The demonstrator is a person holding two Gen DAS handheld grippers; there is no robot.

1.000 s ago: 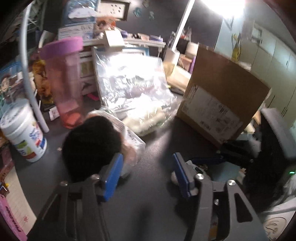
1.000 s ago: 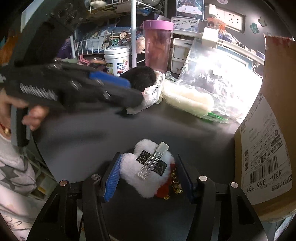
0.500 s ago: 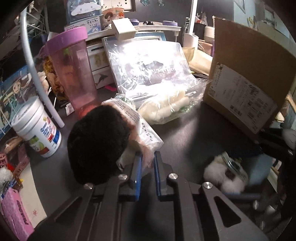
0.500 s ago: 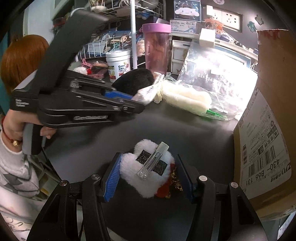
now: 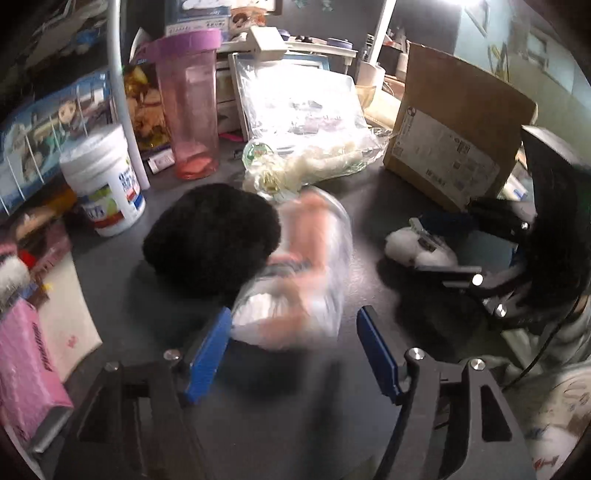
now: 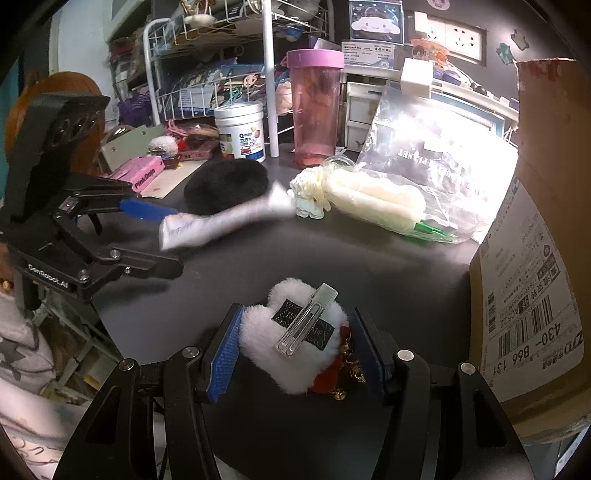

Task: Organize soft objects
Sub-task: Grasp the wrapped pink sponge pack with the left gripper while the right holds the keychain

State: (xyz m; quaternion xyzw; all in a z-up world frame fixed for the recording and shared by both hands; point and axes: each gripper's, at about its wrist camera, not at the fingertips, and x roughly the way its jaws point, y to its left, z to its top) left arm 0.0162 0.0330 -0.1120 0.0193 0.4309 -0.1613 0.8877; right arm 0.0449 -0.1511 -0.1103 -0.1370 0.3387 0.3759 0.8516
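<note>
now left gripper (image 5: 293, 350) agape, packet (image 5: 295, 280) free

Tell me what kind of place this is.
Probably a cluttered desk in someone's bedroom or hobby corner, not a workshop. A wire rack with anime-style prints stands at the back, a cartoon picture hangs by wall sockets, and a pink tumbler stands on the dark desktop.

Pink tumbler (image 6: 315, 110) upright beside white tub (image 6: 242, 136); cardboard box (image 6: 543, 229) far right.
</note>
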